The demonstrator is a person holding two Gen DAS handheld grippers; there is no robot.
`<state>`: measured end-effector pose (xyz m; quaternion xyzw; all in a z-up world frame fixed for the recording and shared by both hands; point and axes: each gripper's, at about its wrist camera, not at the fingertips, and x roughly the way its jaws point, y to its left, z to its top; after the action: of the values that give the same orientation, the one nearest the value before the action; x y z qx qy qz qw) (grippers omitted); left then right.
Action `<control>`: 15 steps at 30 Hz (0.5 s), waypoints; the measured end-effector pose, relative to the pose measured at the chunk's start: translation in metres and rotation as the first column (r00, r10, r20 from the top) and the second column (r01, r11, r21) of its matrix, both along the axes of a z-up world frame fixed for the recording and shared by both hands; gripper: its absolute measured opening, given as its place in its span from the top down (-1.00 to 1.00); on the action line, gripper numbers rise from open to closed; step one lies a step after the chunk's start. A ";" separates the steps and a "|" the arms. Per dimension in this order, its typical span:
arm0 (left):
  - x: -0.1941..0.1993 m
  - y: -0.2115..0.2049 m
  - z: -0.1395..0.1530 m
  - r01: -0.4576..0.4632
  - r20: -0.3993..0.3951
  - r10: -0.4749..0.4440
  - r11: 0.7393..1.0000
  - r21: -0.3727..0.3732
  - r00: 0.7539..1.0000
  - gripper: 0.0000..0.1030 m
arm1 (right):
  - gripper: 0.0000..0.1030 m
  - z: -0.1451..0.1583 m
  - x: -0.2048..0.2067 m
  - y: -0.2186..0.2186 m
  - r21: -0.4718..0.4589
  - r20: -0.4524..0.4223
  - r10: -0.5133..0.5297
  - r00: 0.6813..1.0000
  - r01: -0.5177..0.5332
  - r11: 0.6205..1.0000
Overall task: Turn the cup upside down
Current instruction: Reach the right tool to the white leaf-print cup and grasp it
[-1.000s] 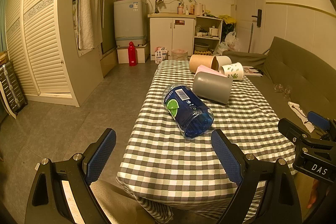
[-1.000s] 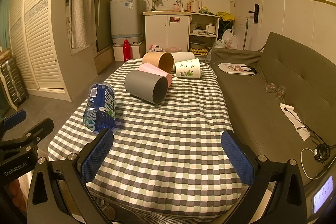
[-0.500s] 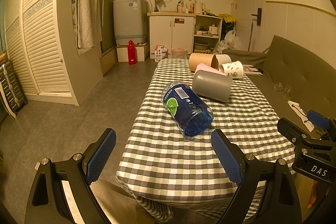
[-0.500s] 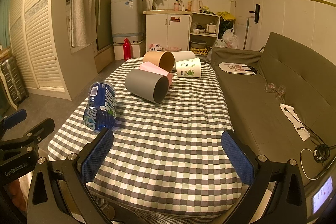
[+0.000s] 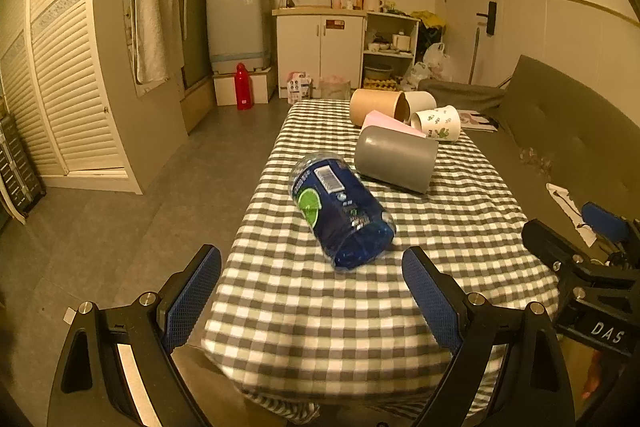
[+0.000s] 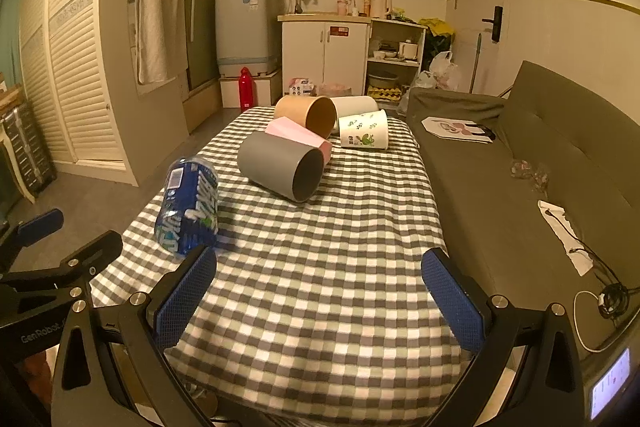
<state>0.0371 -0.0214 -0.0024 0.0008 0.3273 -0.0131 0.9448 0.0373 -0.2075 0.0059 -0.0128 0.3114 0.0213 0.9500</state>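
Several cups lie on their sides on a checked table (image 5: 460, 239) (image 6: 340, 267). Nearest is a blue-labelled clear cup (image 5: 342, 209) (image 6: 188, 207). Behind it lie a grey cup (image 5: 394, 158) (image 6: 282, 167), a pink cup (image 5: 390, 123) (image 6: 298, 133), a tan cup (image 5: 378, 103) (image 6: 306, 111), a plain white cup (image 5: 420, 101) (image 6: 354, 103) and a white leaf-print cup (image 5: 436, 123) (image 6: 364, 129). My left gripper (image 5: 312, 295) is open and empty at the table's near edge, in front of the blue cup. My right gripper (image 6: 318, 301) is open and empty over the table's near end.
A grey sofa (image 6: 520, 155) runs along the table's right side, with paper, a cable and small items on it. Bare floor (image 5: 140, 211) lies to the left. A cupboard, a washing machine and shelves stand at the back wall.
Both grippers stay open and empty. The views have shifted only slightly. The cups have not moved.
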 end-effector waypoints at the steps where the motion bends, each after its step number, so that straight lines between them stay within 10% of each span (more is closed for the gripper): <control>1: 0.005 -0.001 0.001 0.001 -0.004 -0.001 1.000 0.001 1.000 -0.83 | -0.99 0.002 0.006 -0.003 0.001 -0.001 0.002 1.000 -0.002 1.000; 15: 0.129 -0.012 0.023 -0.041 -0.025 0.042 0.998 0.039 0.999 -0.83 | -1.00 0.020 0.172 -0.069 -0.067 -0.051 -0.110 0.993 0.106 0.992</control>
<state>0.1658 -0.0332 0.0202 0.0120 0.3394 0.0125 0.9405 0.2098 -0.2769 0.0261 -0.0257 0.3379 -0.0398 0.9400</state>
